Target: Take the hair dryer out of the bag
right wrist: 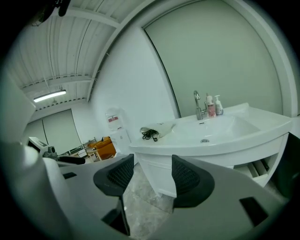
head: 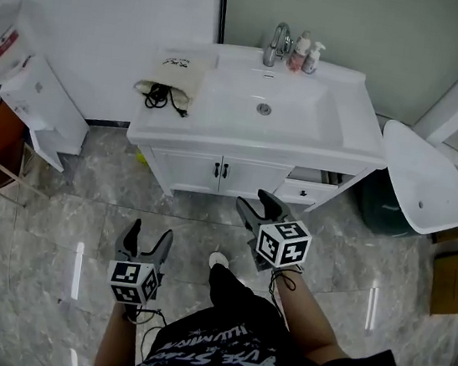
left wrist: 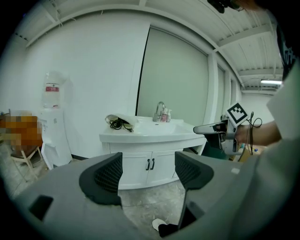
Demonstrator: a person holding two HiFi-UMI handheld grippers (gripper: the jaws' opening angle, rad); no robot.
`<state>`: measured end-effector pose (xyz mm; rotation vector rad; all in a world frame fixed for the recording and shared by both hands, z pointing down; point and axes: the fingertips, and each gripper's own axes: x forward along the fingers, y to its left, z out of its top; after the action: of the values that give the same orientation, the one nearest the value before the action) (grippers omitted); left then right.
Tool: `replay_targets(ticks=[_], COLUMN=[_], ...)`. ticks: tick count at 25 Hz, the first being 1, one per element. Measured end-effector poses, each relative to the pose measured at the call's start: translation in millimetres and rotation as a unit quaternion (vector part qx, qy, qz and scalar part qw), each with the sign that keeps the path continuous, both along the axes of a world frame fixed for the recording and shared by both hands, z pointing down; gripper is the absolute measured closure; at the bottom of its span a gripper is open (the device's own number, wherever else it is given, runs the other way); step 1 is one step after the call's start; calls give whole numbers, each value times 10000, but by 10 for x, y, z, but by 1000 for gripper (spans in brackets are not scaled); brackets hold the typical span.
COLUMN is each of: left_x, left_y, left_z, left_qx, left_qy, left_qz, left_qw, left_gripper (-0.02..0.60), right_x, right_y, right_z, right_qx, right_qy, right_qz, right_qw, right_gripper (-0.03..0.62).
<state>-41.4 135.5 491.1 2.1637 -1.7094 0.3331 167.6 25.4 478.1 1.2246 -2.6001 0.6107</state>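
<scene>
Tool L (head: 150, 232): wide open, empty | tool R (head: 256, 203): wide open, empty

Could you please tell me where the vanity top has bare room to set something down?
The countertop right of the basin is bare, out to its edge. The left end is crowded by the bag and its black cord; the back rim holds the faucet and two bottles.

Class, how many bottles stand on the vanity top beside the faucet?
2: a pink bottle right next to the faucet, and a white pump bottle just right of it. Smaller ones behind could be hidden.
</scene>
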Motion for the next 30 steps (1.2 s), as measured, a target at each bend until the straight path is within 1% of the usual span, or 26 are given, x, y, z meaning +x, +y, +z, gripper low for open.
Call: replay_targets(ticks=[7,10,13,16,18,20,22,25,30], left_x=[-94,-150,-263,-368,-430,-500,-578,-694,-943], left_y=[-987,-1271,-1457,-1570,-1597,-1624,-1668,-1767,-2091], left_z=[-92,-97,-84,-90,-103,-163,-222,-269,-285], left_qx=[77,59,29,5,-16,42,104,147,282], left_qy=[-161,-216,-269,-275,-283,-327,-385,-433,-725], left_qz=[-141,-246,-435,-640,-749,-824,-869,-889,-771], left_qw=[9997,9994,9987,9976,9968,9961,9954,9950,9940], left_gripper=[235,235,236,236,236,236,236,236,236], right_x=[-189,-296,-440,-570,-663,-761,-839,-929,-1066], right_y=[-1015,-1374,-1625,-1800,-1865,-1906,-1940,-1980,-2149], right_z=[16,12,26,45,24,-24,-47,-34,22], right_qx=[-89,-91,-103,-154,-230,-239,-205,-228,-227], right_qy=[-64,-130,-165,-185,-309,-404,-394,-390,-303], right_qz=[-276,-386,-569,-750,-854,-948,-1003,-1023,-938], right_qw=[9996,9991,9982,9969,9956,9944,9940,9937,9949], right_gripper=[353,355,356,356,356,356,362,366,367])
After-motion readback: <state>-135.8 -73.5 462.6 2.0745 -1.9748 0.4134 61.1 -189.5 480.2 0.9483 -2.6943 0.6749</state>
